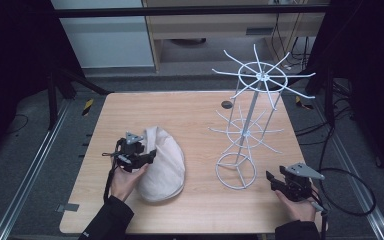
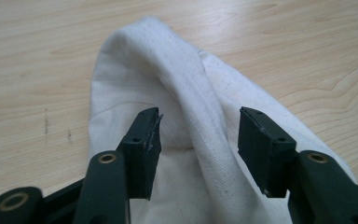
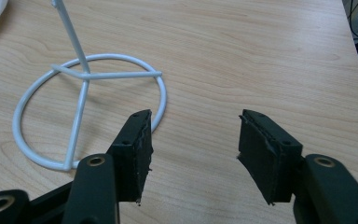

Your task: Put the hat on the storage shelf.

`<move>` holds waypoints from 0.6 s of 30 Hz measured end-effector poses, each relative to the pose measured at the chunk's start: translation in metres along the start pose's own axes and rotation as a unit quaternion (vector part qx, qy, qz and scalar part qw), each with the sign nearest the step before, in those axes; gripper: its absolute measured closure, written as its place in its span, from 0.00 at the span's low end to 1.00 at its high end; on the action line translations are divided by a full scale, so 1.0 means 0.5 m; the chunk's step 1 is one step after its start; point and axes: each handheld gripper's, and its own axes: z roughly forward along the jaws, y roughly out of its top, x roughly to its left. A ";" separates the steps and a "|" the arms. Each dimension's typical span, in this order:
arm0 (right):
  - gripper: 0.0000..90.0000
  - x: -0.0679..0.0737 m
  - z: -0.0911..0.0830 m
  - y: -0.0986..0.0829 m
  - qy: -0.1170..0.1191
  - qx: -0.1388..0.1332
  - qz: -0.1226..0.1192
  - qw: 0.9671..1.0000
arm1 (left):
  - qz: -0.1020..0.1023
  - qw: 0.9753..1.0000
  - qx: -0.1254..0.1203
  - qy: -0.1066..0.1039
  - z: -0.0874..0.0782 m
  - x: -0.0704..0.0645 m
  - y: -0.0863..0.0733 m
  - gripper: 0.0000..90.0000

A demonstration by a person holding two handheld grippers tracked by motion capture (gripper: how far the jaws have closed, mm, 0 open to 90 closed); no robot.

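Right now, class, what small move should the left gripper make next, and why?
Probably close the left gripper. Its fingers stand open on either side of a raised fold of the cream cloth cap, which lies flat on the table, ungripped. The right gripper waits open by the white wire rack.

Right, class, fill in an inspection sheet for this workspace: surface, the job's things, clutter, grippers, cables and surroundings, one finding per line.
Surface: light wooden table, with a small dark round spot near the far edge.
Job's things: cream cloth cap lying flat at the left; white wire rack standing upright at the right.
Clutter: nothing seen.
Grippers: left hand-held gripper open, its jaws either side of a raised fold of the cap; right hand-held gripper open, empty, near the rack's ring base.
Cables: black cable looping off the right edge.
Surroundings: metal floor rails, dark curtains, wooden furniture behind.
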 end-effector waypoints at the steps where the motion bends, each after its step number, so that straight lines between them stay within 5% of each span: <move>1: 0.49 0.000 0.000 0.000 0.000 0.000 0.000 1.000 | -0.002 1.000 0.002 0.000 0.005 0.000 -0.002 0.57; 11: 0.49 -0.001 0.000 0.000 0.000 0.001 0.002 1.000 | -0.027 0.999 0.017 -0.016 0.028 -0.002 -0.002 0.94; 18: 0.49 -0.001 0.001 0.000 -0.001 0.003 0.001 1.000 | -0.023 0.998 -0.038 -0.039 -0.015 -0.005 0.002 0.98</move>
